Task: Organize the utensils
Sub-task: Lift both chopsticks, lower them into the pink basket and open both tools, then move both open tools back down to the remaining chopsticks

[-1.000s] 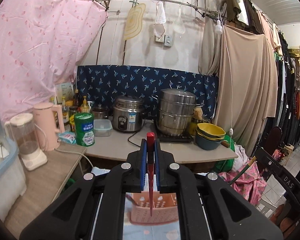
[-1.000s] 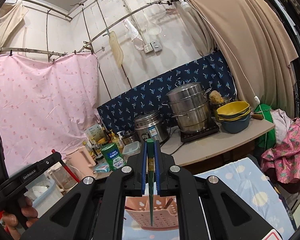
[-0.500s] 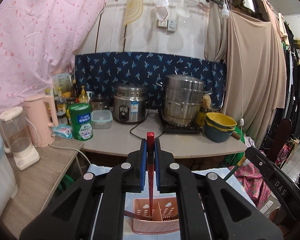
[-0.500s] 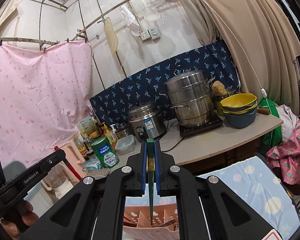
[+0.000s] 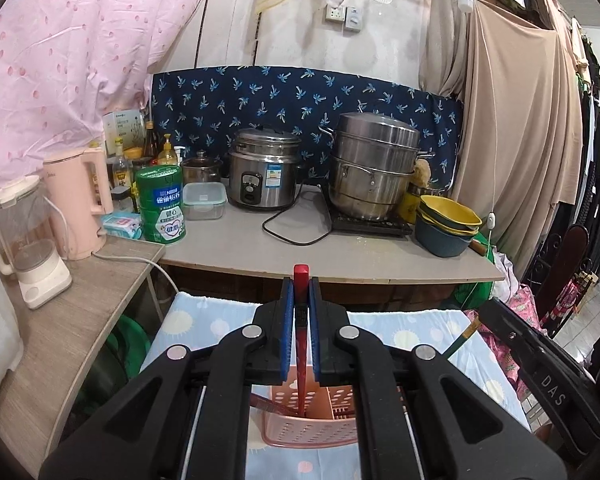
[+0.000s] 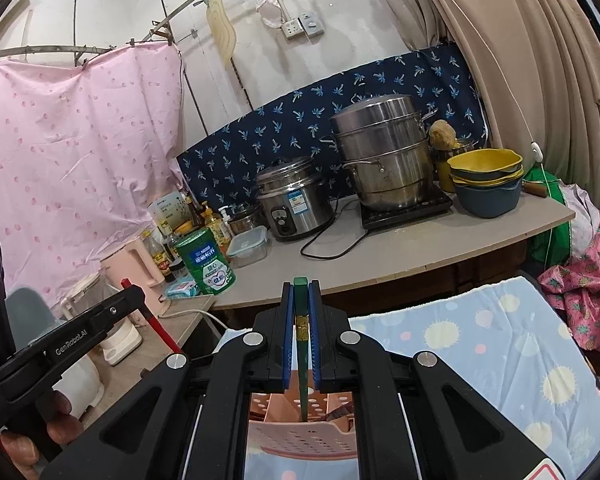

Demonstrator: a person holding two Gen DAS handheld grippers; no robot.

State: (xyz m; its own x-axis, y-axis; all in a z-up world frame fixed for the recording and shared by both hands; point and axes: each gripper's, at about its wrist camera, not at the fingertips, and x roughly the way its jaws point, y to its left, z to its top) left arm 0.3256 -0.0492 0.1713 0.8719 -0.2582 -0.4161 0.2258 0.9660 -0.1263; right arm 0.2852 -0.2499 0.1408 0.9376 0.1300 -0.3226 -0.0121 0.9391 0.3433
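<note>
Left gripper (image 5: 299, 312) clamped on red chopstick (image 5: 300, 360), right gripper (image 6: 301, 320) clamped on green chopstick (image 6: 302, 380), both tips inside pink perforated basket (image 5: 312, 432), lower centre of frame.

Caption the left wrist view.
Left gripper lowers a red chopstick into the pink utensil basket on the blue cloth.

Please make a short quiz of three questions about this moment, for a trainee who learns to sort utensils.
1. True or false: the left gripper is shut on a red chopstick.
2. What does the right gripper hold? A) a spoon B) a green chopstick C) nothing
3. Fill in: both tips point down into the pink ____.

Key: 1 true; 2 B; 3 basket. It stands on the blue cloth.
</note>
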